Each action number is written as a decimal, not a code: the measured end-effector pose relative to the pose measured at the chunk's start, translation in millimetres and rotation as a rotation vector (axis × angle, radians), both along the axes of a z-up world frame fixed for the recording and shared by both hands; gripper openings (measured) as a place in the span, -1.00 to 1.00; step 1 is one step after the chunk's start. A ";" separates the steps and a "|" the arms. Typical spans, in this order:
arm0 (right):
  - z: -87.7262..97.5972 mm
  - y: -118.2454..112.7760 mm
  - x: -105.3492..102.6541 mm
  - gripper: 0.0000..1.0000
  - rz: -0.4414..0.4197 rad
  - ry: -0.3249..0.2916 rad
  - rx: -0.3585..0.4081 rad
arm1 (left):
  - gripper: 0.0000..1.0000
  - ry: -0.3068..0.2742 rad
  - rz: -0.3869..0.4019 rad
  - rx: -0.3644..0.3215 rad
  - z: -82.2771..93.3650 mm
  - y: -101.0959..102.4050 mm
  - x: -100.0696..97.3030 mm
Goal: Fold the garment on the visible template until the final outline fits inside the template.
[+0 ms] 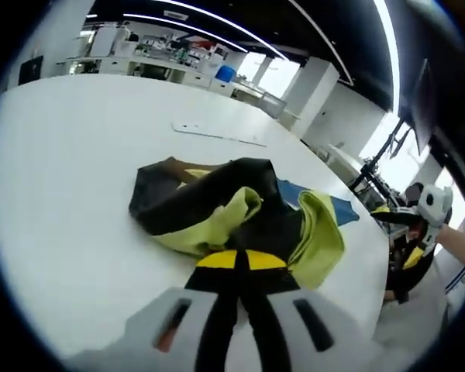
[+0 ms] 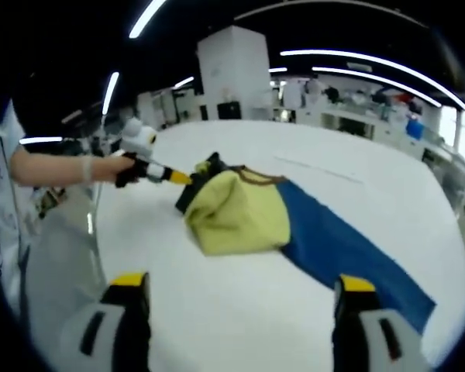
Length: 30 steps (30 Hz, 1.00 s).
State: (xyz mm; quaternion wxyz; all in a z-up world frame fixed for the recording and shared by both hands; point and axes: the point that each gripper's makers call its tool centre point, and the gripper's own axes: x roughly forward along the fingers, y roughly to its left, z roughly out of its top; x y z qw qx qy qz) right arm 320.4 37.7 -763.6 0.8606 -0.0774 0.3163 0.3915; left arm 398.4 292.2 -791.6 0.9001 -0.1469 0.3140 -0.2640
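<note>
Yellow-tipped left claw point(image 2: 170, 177) is reaching in low from the left, clenched on the bunched garment's point(image 2: 236, 211) near edge. Right claw point(image 2: 240, 291) is hovering released, well short of it, above the white surface point(image 2: 217, 310). Garment is lying partly over the blue template point(image 2: 349, 248).

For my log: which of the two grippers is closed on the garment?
The left gripper, jaws shut on the yellow-green and black garment. The right gripper stands wide open.

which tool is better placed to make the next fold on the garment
Left, probably. The left tool is shut on the garment, already gripping its edge. The right tool is open and apart from it, above the white table.
</note>
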 end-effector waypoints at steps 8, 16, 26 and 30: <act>0.0 8.3 -1.4 0.98 0.006 -0.004 0.012 | -1.00 -0.070 -0.007 0.029 33.0 20.1 -21.4; 2.8 20.3 -2.9 0.98 0.027 -0.007 0.026 | -1.00 -0.154 0.040 0.058 77.4 59.5 -49.8; 10.3 39.5 -11.1 0.97 0.067 -0.016 0.045 | -1.00 -0.182 0.137 0.125 107.9 126.2 -78.9; 18.1 47.4 -14.6 0.98 0.081 -0.035 0.048 | -1.00 -0.169 0.183 0.149 108.4 144.5 -96.7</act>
